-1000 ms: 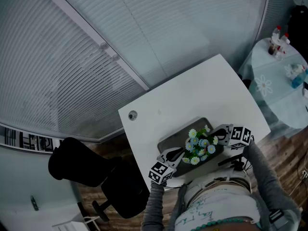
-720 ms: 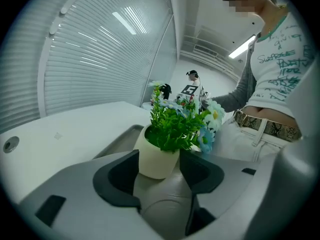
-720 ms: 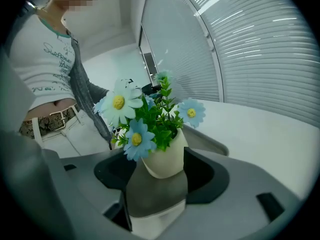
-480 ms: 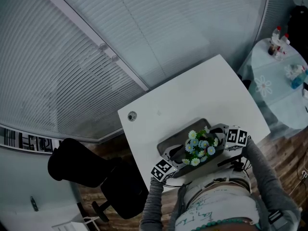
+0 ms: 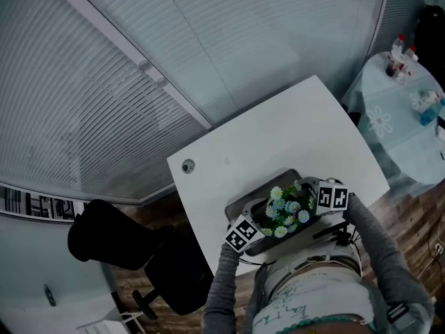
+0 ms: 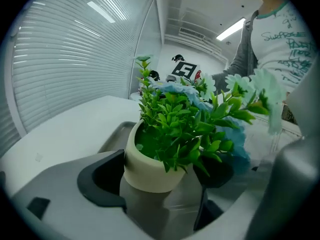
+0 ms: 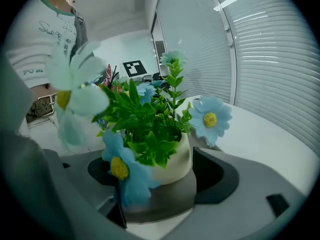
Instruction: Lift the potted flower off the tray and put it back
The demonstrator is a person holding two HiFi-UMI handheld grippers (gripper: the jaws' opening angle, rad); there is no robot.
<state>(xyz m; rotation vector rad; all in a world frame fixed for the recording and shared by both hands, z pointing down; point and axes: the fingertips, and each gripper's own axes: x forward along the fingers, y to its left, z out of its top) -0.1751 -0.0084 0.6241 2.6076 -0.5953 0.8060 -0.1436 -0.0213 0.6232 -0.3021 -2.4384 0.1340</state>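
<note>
White table (image 5: 278,138) | potted flower (image 5: 286,211) on tray (image 5: 240,206) | left tool (image 6: 157,181), right tool (image 7: 155,176) just spread apart round it (chair (image 5: 111,239) nearby)

A potted flower (image 5: 286,211), pale blue daisies and green leaves in a cream pot, stands upright on a grey tray (image 5: 245,202), lower centre-right of the head view.
</note>
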